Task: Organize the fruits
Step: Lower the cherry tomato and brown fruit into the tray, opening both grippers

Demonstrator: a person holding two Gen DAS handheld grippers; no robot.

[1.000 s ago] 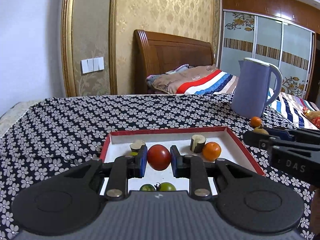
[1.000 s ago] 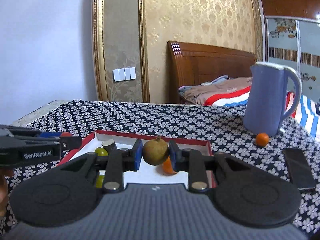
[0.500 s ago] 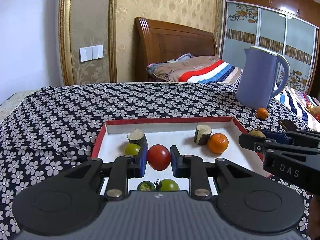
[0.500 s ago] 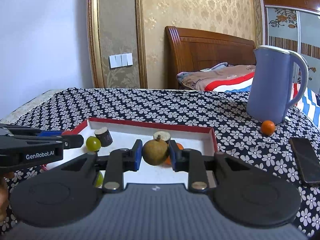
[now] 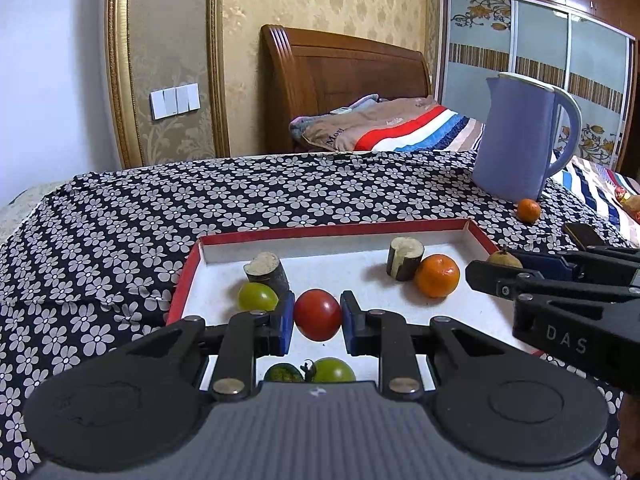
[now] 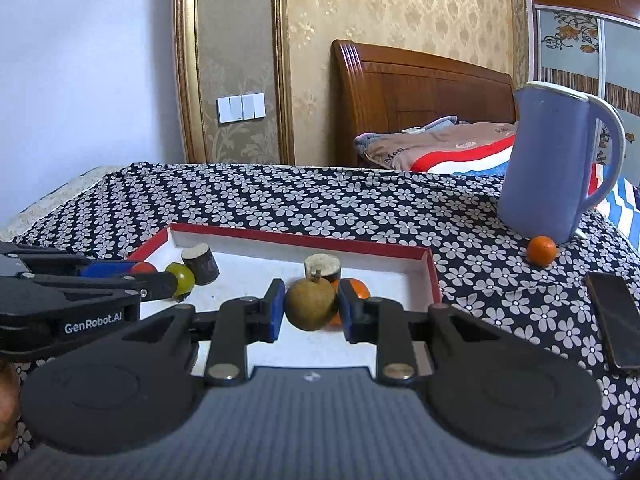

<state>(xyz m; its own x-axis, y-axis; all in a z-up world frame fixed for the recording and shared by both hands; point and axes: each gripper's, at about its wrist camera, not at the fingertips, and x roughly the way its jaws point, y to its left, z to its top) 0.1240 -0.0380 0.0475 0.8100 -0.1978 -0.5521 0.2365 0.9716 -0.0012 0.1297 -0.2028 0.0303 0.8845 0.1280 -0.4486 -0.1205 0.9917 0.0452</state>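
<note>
White letters "DAS" stand on the right gripper (image 5: 496, 266) at four o'clock in the left wrist view, "GenRobot.AI" on the left gripper (image 6: 158, 276) at nine o'clock in the right wrist view, and "Most" on the folded blanket (image 5: 384, 128).

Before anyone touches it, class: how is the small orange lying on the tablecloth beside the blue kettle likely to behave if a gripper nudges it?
The small orange looks round with nothing bracing it, so it would probably roll. The floral tablecloth appears soft, which may slow it. The blue kettle stands just behind it and could stop a push that way.
</note>
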